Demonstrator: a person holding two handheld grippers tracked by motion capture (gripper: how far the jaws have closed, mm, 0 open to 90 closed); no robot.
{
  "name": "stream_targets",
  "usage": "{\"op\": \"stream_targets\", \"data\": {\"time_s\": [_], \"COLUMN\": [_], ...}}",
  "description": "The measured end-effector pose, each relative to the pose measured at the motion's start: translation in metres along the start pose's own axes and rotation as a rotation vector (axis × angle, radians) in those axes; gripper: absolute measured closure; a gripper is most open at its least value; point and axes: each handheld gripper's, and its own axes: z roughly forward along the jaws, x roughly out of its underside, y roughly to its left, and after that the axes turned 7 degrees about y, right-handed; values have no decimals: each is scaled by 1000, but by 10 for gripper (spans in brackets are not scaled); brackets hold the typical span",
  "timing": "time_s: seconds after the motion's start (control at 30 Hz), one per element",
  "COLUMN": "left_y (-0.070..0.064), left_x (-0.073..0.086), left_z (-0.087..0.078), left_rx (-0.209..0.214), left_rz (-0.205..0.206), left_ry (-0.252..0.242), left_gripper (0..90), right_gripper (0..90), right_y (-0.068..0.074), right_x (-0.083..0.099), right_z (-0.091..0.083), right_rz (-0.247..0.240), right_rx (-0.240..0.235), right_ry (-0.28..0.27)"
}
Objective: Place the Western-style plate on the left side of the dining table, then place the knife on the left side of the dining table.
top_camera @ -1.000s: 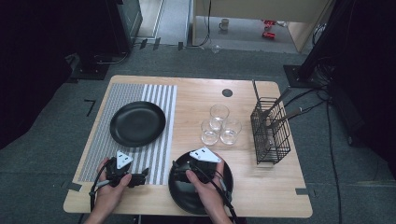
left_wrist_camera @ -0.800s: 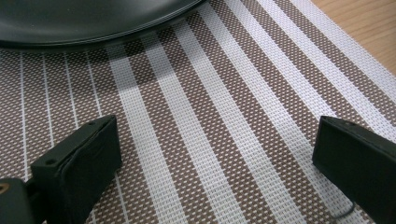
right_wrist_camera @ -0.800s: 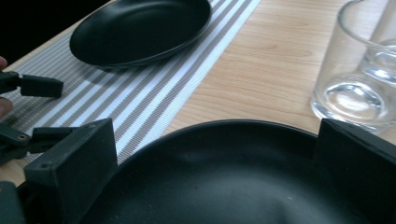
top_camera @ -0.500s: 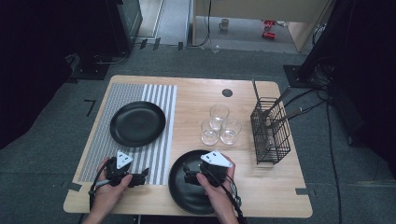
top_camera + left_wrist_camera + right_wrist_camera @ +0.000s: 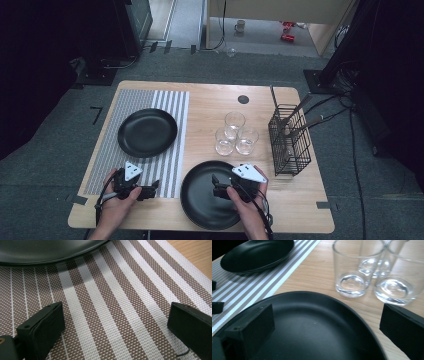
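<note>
Plate (image 5: 205, 207) near the right gripper lies on bare wood at the front edge of the table (image 5: 210, 100), just right of the striped mat (image 5: 107, 145). On the mat's far part sits a second plate (image 5: 146, 132). The left gripper (image 5: 154, 189) rests low over the mat's front, jaws spread wide and holding nothing. The right gripper (image 5: 216, 186) hovers over the near plate, jaws also wide apart, empty. Beyond it stand three glasses (image 5: 235, 134) close together, then a wire basket (image 5: 289, 140) with cutlery at the right edge.
</note>
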Motion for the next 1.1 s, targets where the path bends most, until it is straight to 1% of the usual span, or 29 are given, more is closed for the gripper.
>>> {"op": "stream_targets", "data": {"time_s": [0.03,0.2,0.33,0.43,0.47,0.5,0.53,0.57,0.6,0.7,0.73,0.8,0.9,0.93,0.97,1.0,1.03,1.1], "left_y": [0,0,0,0,0,0,0,0,0,0,0,0,0,0,0,0,0,0], "left_x": [0,0,0,0,0,0,0,0,0,0,0,0,0,0,0,0,0,0], "left_z": [0,0,0,0,0,0,0,0,0,0,0,0,0,0,0,0,0,0], "left_rx": [0,0,0,0,0,0,0,0,0,0,0,0,0,0,0,0,0,0], "left_rz": [0,0,0,0,0,0,0,0,0,0,0,0,0,0,0,0,0,0], "left_ry": [0,0,0,0,0,0,0,0,0,0,0,0,0,0,0,0,0,0], "left_gripper": [11,11,11,11,11,11,11,11,11,11,11,11,11,11,11,11,11,11], "right_gripper": [0,0,0,0,0,0,0,0,0,0,0,0,0,0,0,0,0,0], "right_y": [-5,-11,-16,-24,-24,-28,-28,-33,-33,-39,-44,-46,-53,-53,-57,-57,-61,-63], "right_x": [1,2,6,12,12,14,14,17,17,18,19,19,21,21,22,22,23,23], "right_z": [-3,-7,-10,-14,-14,-17,-17,-20,-20,-26,-29,-31,-35,-35,-38,-38,-42,-44], "right_rz": [10,20,25,28,28,32,32,38,38,49,54,56,67,67,73,73,82,87], "right_rx": [6,18,31,50,50,62,62,72,72,85,93,97,113,113,121,121,128,132], "right_ry": [-5,-12,-7,0,0,3,3,1,1,-5,-12,-16,-21,-21,-26,-26,-31,-33]}}
